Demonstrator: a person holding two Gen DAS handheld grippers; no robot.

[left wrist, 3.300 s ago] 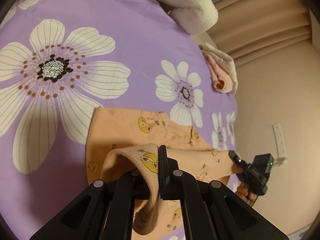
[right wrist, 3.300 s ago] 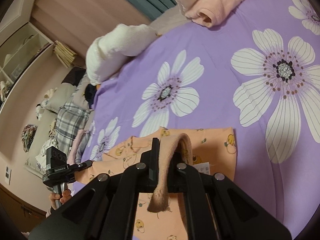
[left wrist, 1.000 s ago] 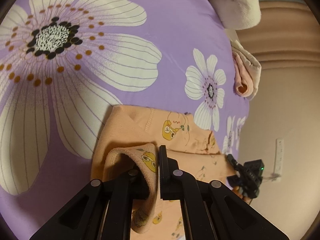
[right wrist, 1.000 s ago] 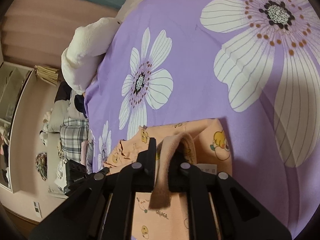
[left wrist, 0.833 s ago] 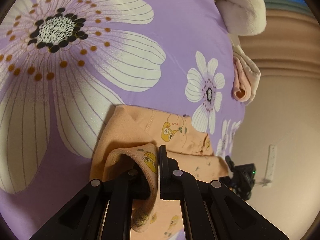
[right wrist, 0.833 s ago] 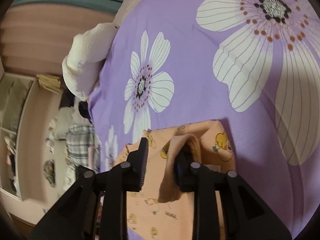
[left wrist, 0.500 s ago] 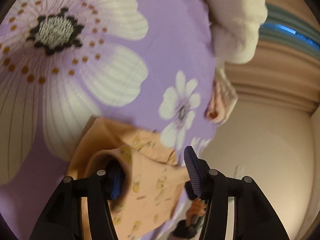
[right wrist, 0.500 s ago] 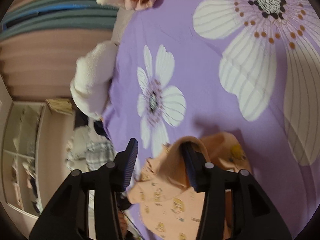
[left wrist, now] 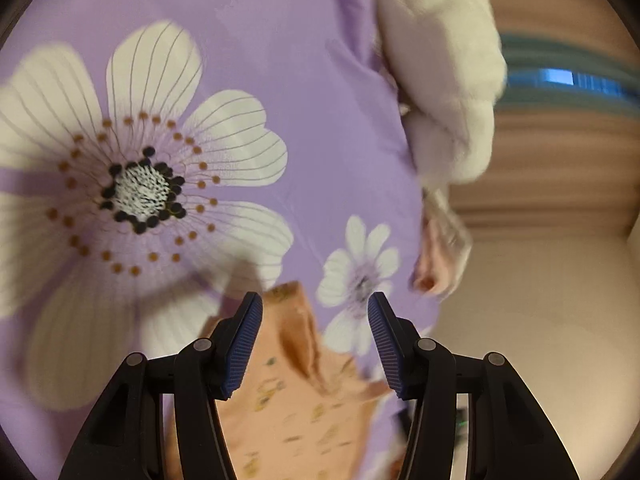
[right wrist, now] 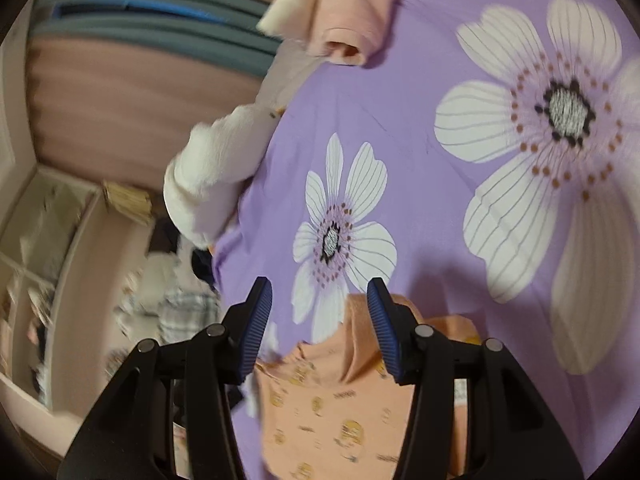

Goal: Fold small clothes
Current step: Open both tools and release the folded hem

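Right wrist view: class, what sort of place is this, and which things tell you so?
Most likely a bedroom at home. A purple flowered bedsheet covers a wide soft surface, a small peach garment lies on it, and shelves line the wall beside piled clothes.

You've got loads of bare purple bedspread (left wrist: 328,92) ahead; only the fluffy white blanket (left wrist: 444,80) and the folded pink garment (right wrist: 352,12) crowd its far edge, near the curtain.

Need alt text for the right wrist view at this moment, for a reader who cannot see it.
The right gripper hangs open over an orange printed garment lying on a purple flowered bedsheet, gripping nothing. A folded pink garment and a white plush item sit along the bed's far edge.
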